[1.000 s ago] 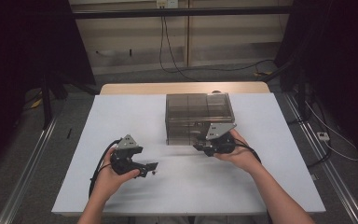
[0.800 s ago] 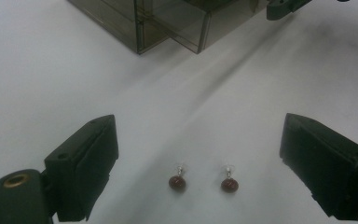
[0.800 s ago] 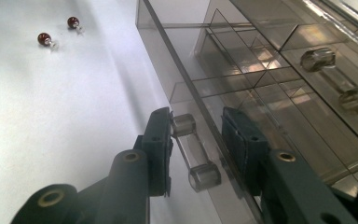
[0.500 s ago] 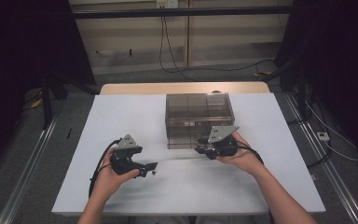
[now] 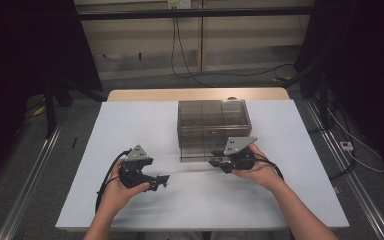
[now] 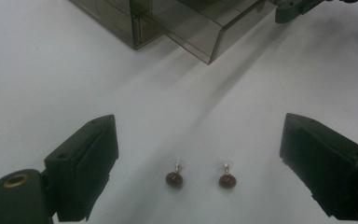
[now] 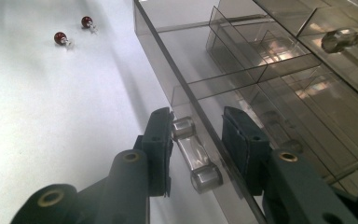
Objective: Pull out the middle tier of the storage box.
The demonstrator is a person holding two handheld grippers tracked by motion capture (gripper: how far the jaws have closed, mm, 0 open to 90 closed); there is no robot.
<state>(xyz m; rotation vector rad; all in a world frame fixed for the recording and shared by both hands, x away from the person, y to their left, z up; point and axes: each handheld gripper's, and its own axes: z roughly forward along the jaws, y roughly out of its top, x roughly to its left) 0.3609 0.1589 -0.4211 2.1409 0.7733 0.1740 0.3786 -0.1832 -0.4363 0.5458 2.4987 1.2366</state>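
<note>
A person at a white table (image 5: 130,130) works two hand-held grippers beside a smoked-plastic drawer box (image 5: 213,120). At left, the left gripper (image 5: 161,182) hovers low over the tabletop, well apart from the box, its jaws spread wide and holding nothing. In the left gripper view, two dark red earrings (image 6: 200,177) lie side by side on the bare table between those jaws, touching neither, each with a small silvery post pointing toward the box. Beyond them in that view stands a corner of the box, with the drawer (image 6: 200,28) pulled partway out of its front.

In the middle of the table the box sits square to the person, its clear top showing divided compartments; what lies in them cannot be made out from above. The drawer juts from the box's near face toward the person.

At right, the right gripper (image 5: 216,162) is at the drawer's front. In the right gripper view its jaws straddle the drawer's front wall, one on the outside against the clear bar handle (image 7: 196,157), the other on the inner side; whether they press tight cannot be told. The drawer compartments (image 7: 242,56) seen there through the clear walls look empty. A second clear knob (image 7: 339,39) shows higher on the box. The earrings rest on the table far to the drawer's outer side, well apart from it.
</note>
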